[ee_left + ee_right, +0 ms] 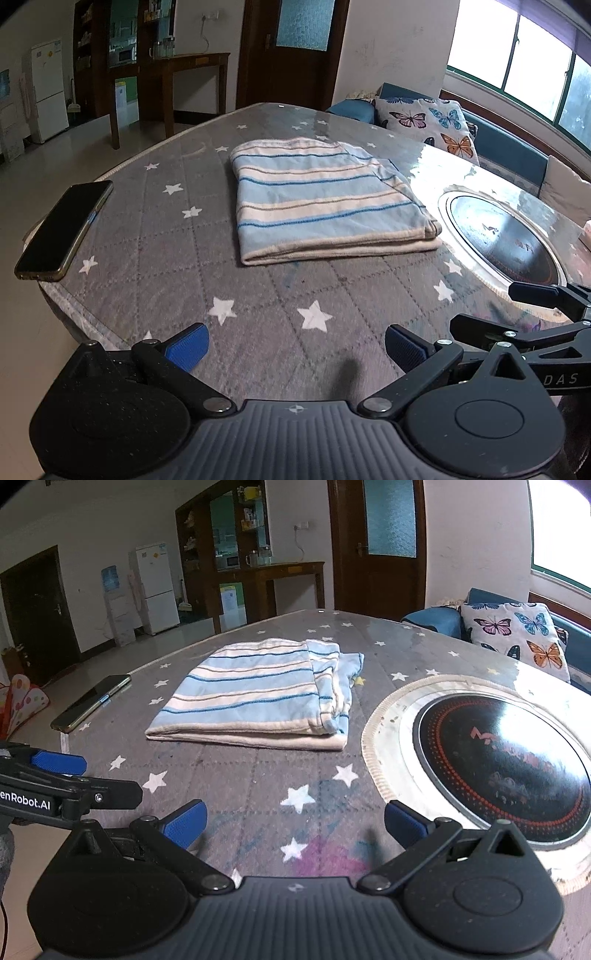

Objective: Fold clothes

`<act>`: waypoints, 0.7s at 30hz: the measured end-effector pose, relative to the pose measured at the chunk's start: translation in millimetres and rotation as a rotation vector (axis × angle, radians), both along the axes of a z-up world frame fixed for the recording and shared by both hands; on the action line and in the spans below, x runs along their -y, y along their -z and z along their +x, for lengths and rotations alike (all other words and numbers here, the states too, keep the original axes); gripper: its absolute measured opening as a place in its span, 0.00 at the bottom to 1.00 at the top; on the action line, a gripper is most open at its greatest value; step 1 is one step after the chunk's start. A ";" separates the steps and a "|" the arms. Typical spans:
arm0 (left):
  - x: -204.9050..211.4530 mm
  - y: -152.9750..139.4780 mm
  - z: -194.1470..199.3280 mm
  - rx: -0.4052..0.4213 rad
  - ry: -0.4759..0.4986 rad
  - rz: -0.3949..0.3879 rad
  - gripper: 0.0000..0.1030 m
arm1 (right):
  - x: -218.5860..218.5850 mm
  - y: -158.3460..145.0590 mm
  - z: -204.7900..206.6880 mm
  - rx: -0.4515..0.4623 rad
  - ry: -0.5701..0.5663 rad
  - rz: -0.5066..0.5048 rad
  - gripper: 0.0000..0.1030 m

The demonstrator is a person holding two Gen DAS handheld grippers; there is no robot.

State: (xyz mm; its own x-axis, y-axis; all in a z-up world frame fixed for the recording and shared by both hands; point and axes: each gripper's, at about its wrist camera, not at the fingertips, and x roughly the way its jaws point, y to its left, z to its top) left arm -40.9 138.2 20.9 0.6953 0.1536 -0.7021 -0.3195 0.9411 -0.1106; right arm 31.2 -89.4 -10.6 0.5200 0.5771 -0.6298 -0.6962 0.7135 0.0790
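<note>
Your left gripper [297, 347] and right gripper [295, 823] both gape wide, empty | folded striped cloth [325, 199] lies on the surface [258, 295] at 12 o'clock, well apart, long axis 9-to-3 | left slightly nearer, I judge.

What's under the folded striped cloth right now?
The cloth lies on the star-print table cover, which shows all round it. Whatever sits beneath its layers is hidden. Both grippers are open, clear of it.

Your left gripper [297, 347] is matte black with ribbed blue fingertip pads [188, 349]; silver pivot screws dot its linkages; your right gripper [295, 825] matches it, and white lettering reads "enRobot.AI" and "DAS" on their flanks.
</note>
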 end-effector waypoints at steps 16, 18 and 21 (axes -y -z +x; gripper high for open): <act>4.7 0.2 -11.7 -0.010 -0.020 0.020 1.00 | 2.9 2.7 -15.2 0.005 0.016 -0.005 1.00; 6.2 0.0 -11.8 -0.009 -0.019 0.020 1.00 | 3.7 2.7 -16.4 0.004 0.015 -0.004 1.00; 8.3 0.3 -12.0 -0.009 -0.020 0.022 1.00 | 4.7 2.4 -17.6 0.004 0.018 0.000 1.00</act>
